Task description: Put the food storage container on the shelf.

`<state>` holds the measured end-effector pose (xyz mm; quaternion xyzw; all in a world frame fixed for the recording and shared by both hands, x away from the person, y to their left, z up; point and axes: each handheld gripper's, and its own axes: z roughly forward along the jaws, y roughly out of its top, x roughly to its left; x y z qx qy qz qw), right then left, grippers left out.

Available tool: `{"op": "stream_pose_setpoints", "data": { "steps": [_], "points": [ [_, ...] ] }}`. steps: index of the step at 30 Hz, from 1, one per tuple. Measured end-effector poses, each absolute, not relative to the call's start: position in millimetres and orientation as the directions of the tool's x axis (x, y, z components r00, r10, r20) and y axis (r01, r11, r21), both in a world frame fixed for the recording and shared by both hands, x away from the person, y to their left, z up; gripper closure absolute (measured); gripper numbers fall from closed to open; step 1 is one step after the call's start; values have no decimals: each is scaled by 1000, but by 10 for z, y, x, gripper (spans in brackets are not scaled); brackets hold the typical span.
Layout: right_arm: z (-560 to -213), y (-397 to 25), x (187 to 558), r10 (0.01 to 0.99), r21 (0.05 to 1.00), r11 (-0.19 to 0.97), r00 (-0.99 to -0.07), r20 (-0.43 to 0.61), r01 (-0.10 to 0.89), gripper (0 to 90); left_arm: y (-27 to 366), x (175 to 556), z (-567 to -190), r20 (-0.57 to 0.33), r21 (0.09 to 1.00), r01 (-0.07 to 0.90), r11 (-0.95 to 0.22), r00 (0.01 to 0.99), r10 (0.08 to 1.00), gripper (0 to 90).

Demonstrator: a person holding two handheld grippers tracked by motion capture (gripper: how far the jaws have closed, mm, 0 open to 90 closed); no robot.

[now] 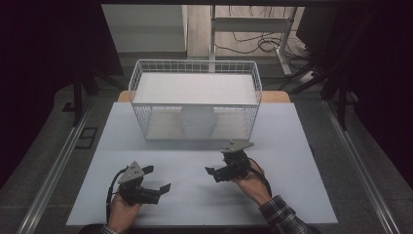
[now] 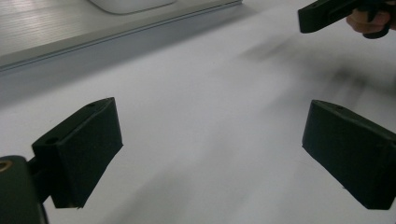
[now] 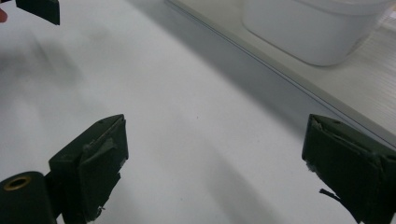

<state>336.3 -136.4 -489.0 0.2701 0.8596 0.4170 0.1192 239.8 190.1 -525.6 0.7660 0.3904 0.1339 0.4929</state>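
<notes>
A person's 2 hands each hold a black 2-jaw gripper low over a pale table. The left gripper (image 1: 157,179) sits near the front edge on the person's left, its jaws spread wide apart with nothing between them; the left gripper view shows bare white tabletop in the gap. The right gripper (image 1: 217,163) is held further forward and toward the middle, its jaws also spread wide and empty, and its worn pads (image 3: 100,161) show frayed edges in the right gripper view. The left hand (image 1: 122,212) comes in from the bottom edge; the right hand (image 1: 251,183) wears a plaid sleeve (image 1: 285,217). The 2 grippers point roughly toward each other and are well apart. The table (image 1: 292,165) is covered with a smooth white sheet, with a wooden edge showing at the back. Beyond the grippers, at the middle back of the table, stands a white wire basket (image 1: 141,92) on a pale base, with a flat white shelf across its top. Under that shelf, inside the basket, sits a round white bowl (image 1: 197,122). The bowl is ahead of the right gripper and just to its left, near it but not touching, and well apart from the left gripper. Around the table the room is dark, with grey floor, metal rails on both sides, and cables (image 1: 253,44) on the floor behind.
</notes>
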Motion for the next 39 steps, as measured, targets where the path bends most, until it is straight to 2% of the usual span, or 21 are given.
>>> {"op": "stream_pose_setpoints", "data": {
  "steps": [17,31,39],
  "points": [
    [-4872,-1677,3127,592,786,500,-806,-3,365,49,1907,2330,-5233,-141,851,461,-251,661,737,46],
    [-4861,-2039,2942,647,800,462,-763,-9,382,48,2020,2200,-5193,-85,850,446,-279,639,764,48],
    [-4867,-2238,2820,673,802,451,-739,-16,393,48,2123,2133,-5197,-82,847,458,-272,617,783,50]
  ]
}}
